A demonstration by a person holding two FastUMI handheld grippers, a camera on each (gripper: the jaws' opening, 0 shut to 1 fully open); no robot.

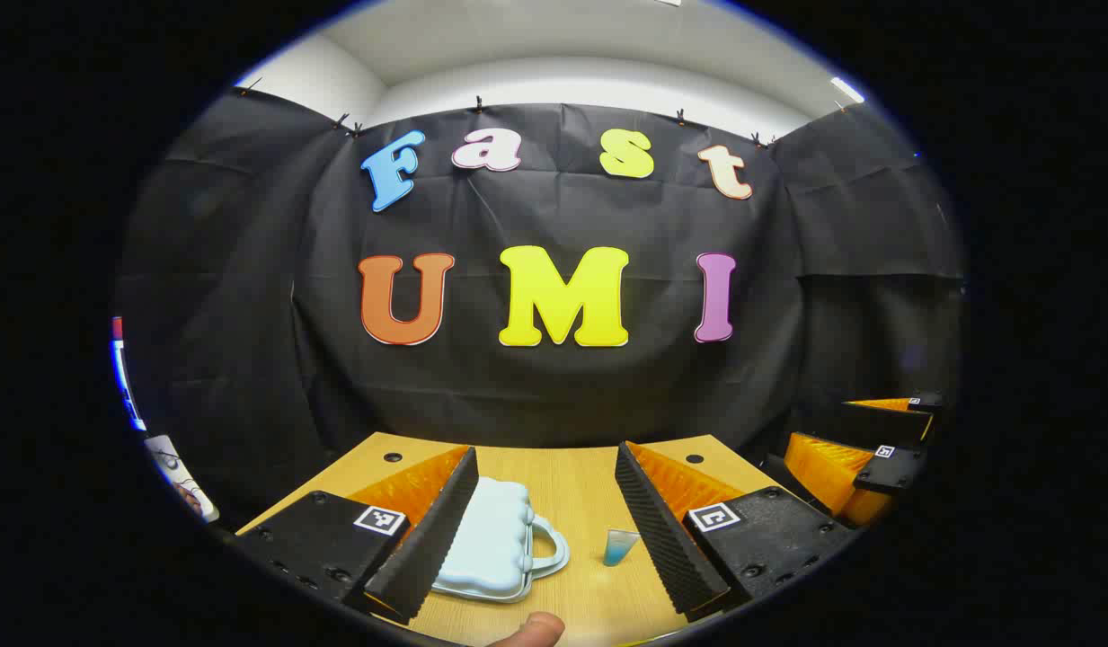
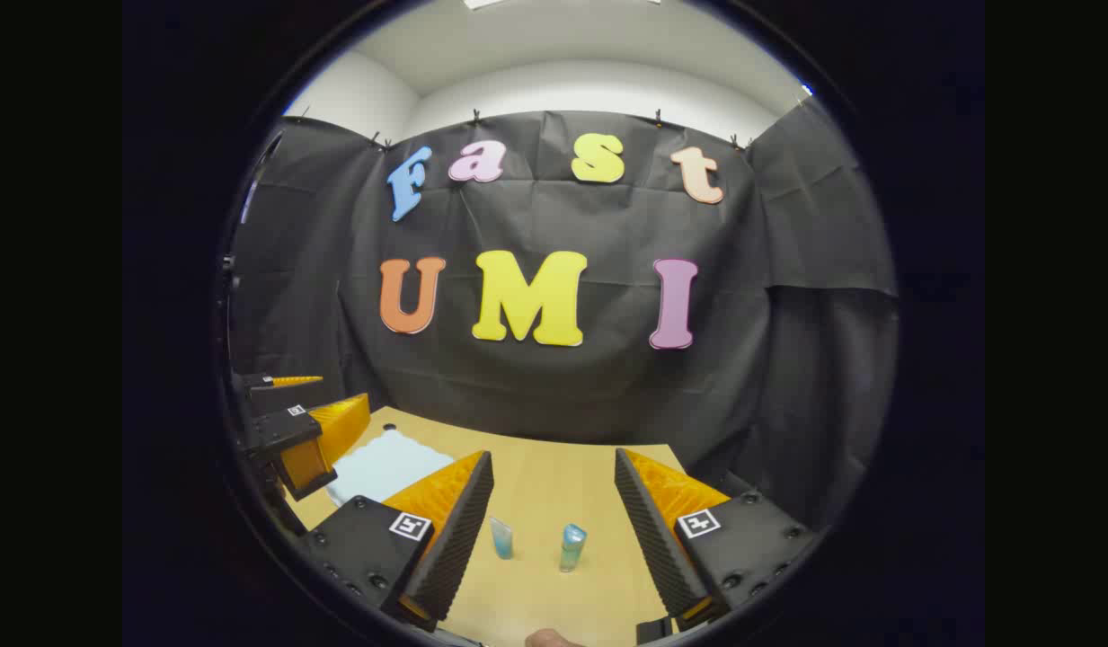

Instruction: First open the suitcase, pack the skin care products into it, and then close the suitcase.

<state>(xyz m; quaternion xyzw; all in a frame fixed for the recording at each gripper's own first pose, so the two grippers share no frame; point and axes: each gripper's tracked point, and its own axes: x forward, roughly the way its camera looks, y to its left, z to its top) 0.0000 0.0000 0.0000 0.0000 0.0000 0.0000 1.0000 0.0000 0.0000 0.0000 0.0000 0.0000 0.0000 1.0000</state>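
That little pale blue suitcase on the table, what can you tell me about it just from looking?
The suitcase is a small, pale blue case that looks like moulded plastic, with a ribbed lid, a flat rim around its edge and a loop handle on one side. It is closed and lies flat on the wooden table. In the left gripper view it sits between the left gripper and its open jaws, which are not touching it.

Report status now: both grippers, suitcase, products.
Left gripper open, right gripper open, both empty. Suitcase closed, flat on table. Two skin care products standing, nothing blocking.
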